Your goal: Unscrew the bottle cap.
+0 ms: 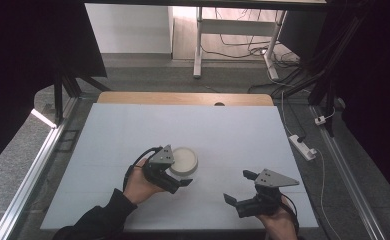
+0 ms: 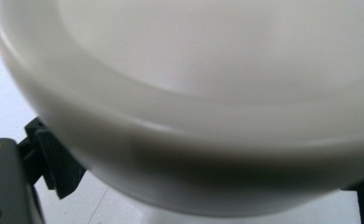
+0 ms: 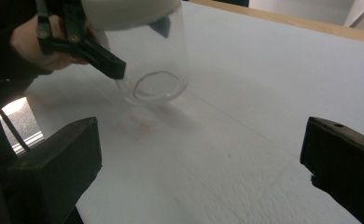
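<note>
high view: the clear jar with its white lid stands near the worktop middle. glass, likely smooth and breakable; best gripped at the lid rim. left gripper, at its 7 o'clock, has fingers around the lid. right gripper fingers gape wide at 4 o'clock.

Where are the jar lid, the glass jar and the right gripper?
white lid (image 1: 184,160), high view, flat top face.
glass jar (image 3: 159,60), right gripper view, clear side wall.
right gripper (image 1: 239,188), high view, midway between its open fingers.
</note>
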Demonstrator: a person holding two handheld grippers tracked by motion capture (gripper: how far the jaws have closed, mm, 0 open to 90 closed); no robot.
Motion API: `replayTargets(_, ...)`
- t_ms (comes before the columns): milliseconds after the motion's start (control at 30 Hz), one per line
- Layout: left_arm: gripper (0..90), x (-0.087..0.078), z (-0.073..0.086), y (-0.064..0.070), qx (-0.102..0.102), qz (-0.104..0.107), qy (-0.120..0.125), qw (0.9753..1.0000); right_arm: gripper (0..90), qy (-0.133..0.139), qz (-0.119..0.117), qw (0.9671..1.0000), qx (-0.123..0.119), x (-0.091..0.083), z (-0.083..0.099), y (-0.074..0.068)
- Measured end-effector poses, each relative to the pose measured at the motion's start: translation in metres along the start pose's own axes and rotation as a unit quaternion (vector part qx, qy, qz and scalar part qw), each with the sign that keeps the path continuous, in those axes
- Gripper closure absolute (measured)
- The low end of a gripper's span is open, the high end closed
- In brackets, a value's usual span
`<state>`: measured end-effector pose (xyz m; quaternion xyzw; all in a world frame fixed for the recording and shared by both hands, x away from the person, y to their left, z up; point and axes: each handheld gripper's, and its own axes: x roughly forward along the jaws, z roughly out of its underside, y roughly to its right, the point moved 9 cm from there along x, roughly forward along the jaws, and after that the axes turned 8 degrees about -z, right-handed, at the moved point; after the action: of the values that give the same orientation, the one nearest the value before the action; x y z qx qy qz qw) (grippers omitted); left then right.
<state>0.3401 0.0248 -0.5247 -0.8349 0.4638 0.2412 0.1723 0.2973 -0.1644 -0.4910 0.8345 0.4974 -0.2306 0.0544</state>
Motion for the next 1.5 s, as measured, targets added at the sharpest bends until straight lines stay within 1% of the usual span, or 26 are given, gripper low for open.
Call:
replayTargets(100, 7.4, 0.001, 0.0, 0.0, 0.001, 0.001, -0.001, 1.0, 0.0, 0.003, -0.014, 0.9998, -0.014, 0.01, -0.011, -0.005)
replayTargets(133, 7.4, 0.001, 0.001, 0.0, 0.001, 0.001, -0.002, 1.0, 0.0, 0.003, -0.014, 0.9998, -0.014, 0.01, -0.011, -0.005)
replayTargets(167, 7.4, 0.001, 0.001, 0.001, 0.002, 0.002, -0.001, 1.0, 0.0, 0.007, -0.024, 0.9996, -0.016, 0.015, -0.016, -0.009)
replayTargets(200, 7.4, 0.001, 0.001, 0.0, 0.006, 0.003, -0.004, 1.0, 0.0, 0.007, -0.024, 0.9996, -0.016, 0.015, -0.016, -0.009)
replayTargets(367, 7.4, 0.002, 0.001, 0.0, 0.006, 0.002, -0.003, 1.0, 0.0, 0.005, -0.037, 0.9993, -0.003, 0.027, -0.024, -0.011)
replayTargets(433, 7.5, 0.002, 0.001, 0.001, 0.003, 0.003, -0.003, 1.0, 0.0, 0.003, -0.037, 0.9993, -0.004, 0.031, -0.028, -0.011)
replayTargets(467, 7.4, 0.002, 0.001, 0.001, 0.003, 0.003, -0.003, 1.0, 0.0, -0.003, -0.034, 0.9994, -0.009, 0.036, -0.032, -0.012)
replayTargets(500, 7.4, 0.003, 0.002, 0.001, 0.004, 0.004, -0.004, 1.0, 0.0, -0.003, -0.034, 0.9994, -0.009, 0.036, -0.032, -0.012)
replayTargets(567, 7.4, 0.003, 0.002, 0.001, 0.003, 0.005, -0.005, 1.0, 0.0, -0.009, -0.028, 0.9994, -0.02, 0.041, -0.036, -0.012)
replayTargets(600, 7.4, 0.004, 0.002, 0.002, 0.003, 0.005, -0.005, 1.0, 0.0, -0.014, -0.024, 0.9992, -0.029, 0.047, -0.04, -0.013)
replayTargets(633, 7.4, 0.004, 0.002, 0.001, 0.006, 0.005, -0.007, 0.9999, 0.0, -0.016, -0.025, 0.9991, -0.031, 0.05, -0.042, -0.014)
replayTargets(667, 7.4, 0.004, 0.002, 0.002, 0.007, 0.005, -0.007, 0.9999, 0.0, -0.016, -0.025, 0.9991, -0.031, 0.05, -0.042, -0.014)
replayTargets(767, 7.4, 0.004, 0.002, 0.002, 0.004, 0.005, -0.008, 1.0, 0.0, -0.02, -0.028, 0.9989, -0.031, 0.059, -0.046, -0.017)
replayTargets(833, 7.4, 0.005, 0.003, 0.002, 0.004, 0.005, -0.009, 0.9999, 0.0, -0.028, -0.031, 0.9985, -0.034, 0.067, -0.049, -0.018)
replayTargets(900, 7.4, 0.006, 0.002, 0.003, 0.001, 0.004, -0.008, 1.0, 0.0, -0.029, -0.031, 0.9984, -0.037, 0.07, -0.051, -0.019)
replayTargets(933, 7.5, 0.006, 0.002, 0.003, 0.0, 0.004, -0.007, 1.0, 0.0, -0.031, -0.036, 0.9982, -0.038, 0.075, -0.053, -0.02)
replayTargets(967, 7.5, 0.006, 0.002, 0.003, 0.001, 0.005, -0.009, 0.9999, 0.0, -0.031, -0.036, 0.9982, -0.038, 0.075, -0.053, -0.02)
replayTargets(1100, 7.4, 0.006, 0.002, 0.004, 0.003, 0.006, -0.009, 0.9999, 0.0, -0.033, -0.046, 0.9976, -0.04, 0.09, -0.062, -0.024)
replayTargets(1200, 7.4, 0.006, 0.002, 0.004, 0.007, 0.007, -0.011, 0.9999, 0.0, -0.035, -0.046, 0.9975, -0.041, 0.099, -0.066, -0.026)
replayTargets(1233, 7.4, 0.006, 0.002, 0.004, 0.007, 0.007, -0.011, 0.9999, 0.0, -0.035, -0.046, 0.9975, -0.041, 0.099, -0.066, -0.026)
replayTargets(1267, 7.4, 0.006, 0.002, 0.005, 0.007, 0.007, -0.011, 0.9999, 0.0, -0.035, -0.045, 0.9975, -0.041, 0.105, -0.068, -0.026)
replayTargets(1300, 7.4, 0.006, 0.002, 0.005, 0.007, 0.007, -0.011, 0.9999, 0.0, -0.035, -0.045, 0.9975, -0.041, 0.105, -0.068, -0.026)
replayTargets(1333, 7.4, 0.006, 0.002, 0.005, 0.008, 0.007, -0.012, 0.9999, 0.0, -0.035, -0.045, 0.9975, -0.041, 0.111, -0.07, -0.027)
replayTargets(1400, 7.4, 0.006, 0.002, 0.005, 0.009, 0.006, -0.012, 0.9999, 0.0, -0.036, -0.045, 0.9975, -0.041, 0.113, -0.07, -0.028)
replayTargets(1433, 7.4, 0.006, 0.002, 0.005, 0.008, 0.006, -0.012, 0.9999, 0.0, -0.036, -0.045, 0.9975, -0.04, 0.117, -0.071, -0.028)
replayTargets(1500, 7.4, 0.007, 0.001, 0.006, 0.004, 0.005, -0.01, 0.9999, 0.0, -0.038, -0.043, 0.9976, -0.04, 0.119, -0.071, -0.028)
